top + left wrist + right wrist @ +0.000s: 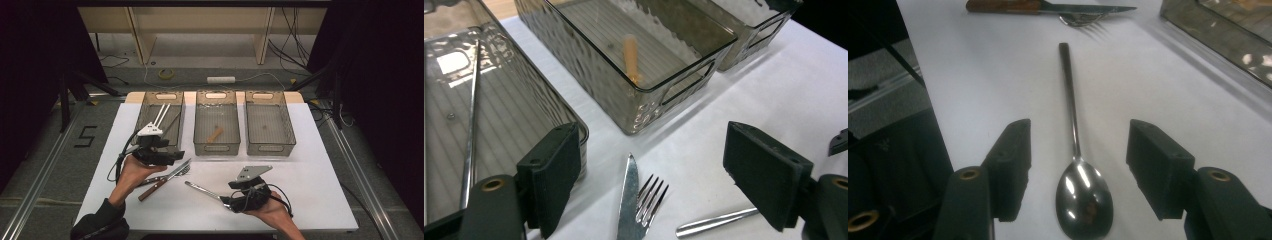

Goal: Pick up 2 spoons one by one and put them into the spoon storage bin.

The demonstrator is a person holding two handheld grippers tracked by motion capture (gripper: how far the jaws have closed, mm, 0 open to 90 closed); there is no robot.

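While I hold a pair of black two-jaw tongs in each hand over the white table (310,165), my right tongs (1077,165) straddle the bowl of a polished steel spoon (1083,197) that lies flat on the tabletop. The jaws stand to either side of the bowl with clear gaps, so nothing is clamped; they are released, and the spoon's slim handle runs straight away from me towards the other cutlery. In the high view those tongs (227,202) sit near the front edge of the table, with the spoon (202,190) reaching up and left from them.

My left tongs (651,175) are released too, jaws spread wide with nothing between the pads. Below them, on the table, lie a wooden-handled steel knife (629,200) and a steel fork (649,200) side by side, touching or nearly so, with the spoon's handle end (716,222) just to their right. In the high view the left tongs (175,156) hover just in front of the left one of three smoky transparent plastic bins (162,100), which holds thin metal rods (470,135). The middle bin (216,145) holds a short orange-brown stick (215,134); the right bin (270,149) stands just beside it.
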